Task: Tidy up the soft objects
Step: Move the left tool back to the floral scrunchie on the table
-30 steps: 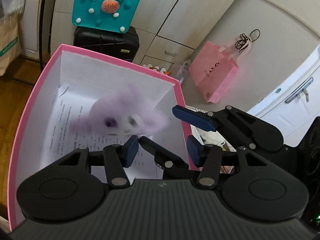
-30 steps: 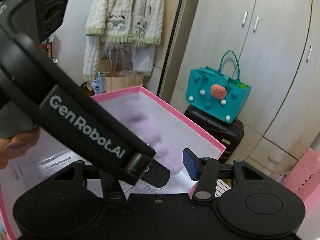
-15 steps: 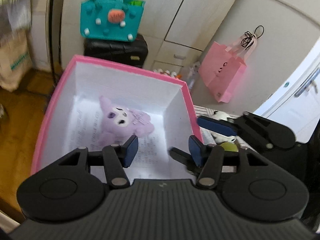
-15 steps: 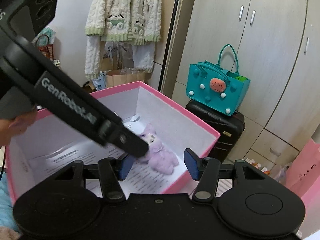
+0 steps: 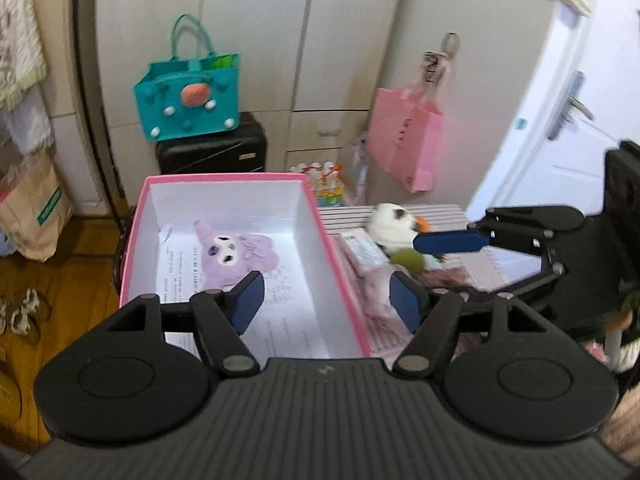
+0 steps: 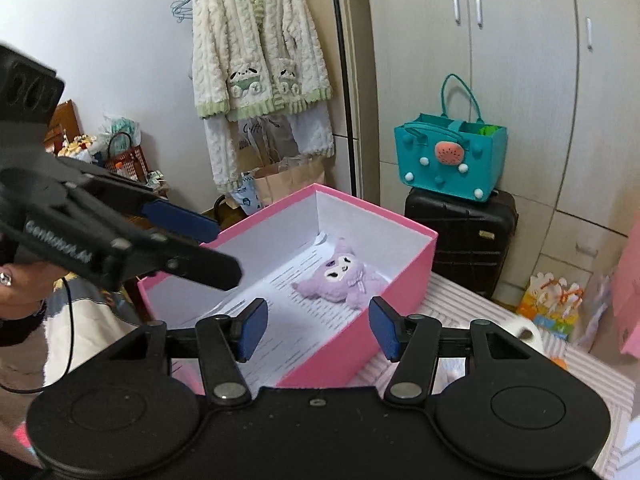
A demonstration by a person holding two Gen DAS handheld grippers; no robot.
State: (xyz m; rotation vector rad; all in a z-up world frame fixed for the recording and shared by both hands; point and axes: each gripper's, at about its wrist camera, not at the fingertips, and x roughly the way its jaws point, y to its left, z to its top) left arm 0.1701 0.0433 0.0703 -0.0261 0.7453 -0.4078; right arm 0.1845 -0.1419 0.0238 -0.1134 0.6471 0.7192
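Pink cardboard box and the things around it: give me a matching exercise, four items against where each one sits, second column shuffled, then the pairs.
Items:
1. purple plush toy
2. teal felt tote bag
3. white plush toy
4. pink paper bag

Places:
A. hanging by the white door
B. on the striped surface beside the pink cardboard box
C. on the black suitcase
D. on printed paper inside the box

Pairs: 1-D, 2-C, 3-B, 4-A

Teal tote (image 6: pixel 450 160) atop black suitcase (image 6: pixel 460 236); cream cardigan (image 6: pixel 256 44) hanging; pink bag (image 5: pixel 404 140), blurred.

The pink box (image 5: pixel 320 216) stands open-topped, its floor bare beside the purple plush (image 5: pixel 236 250).
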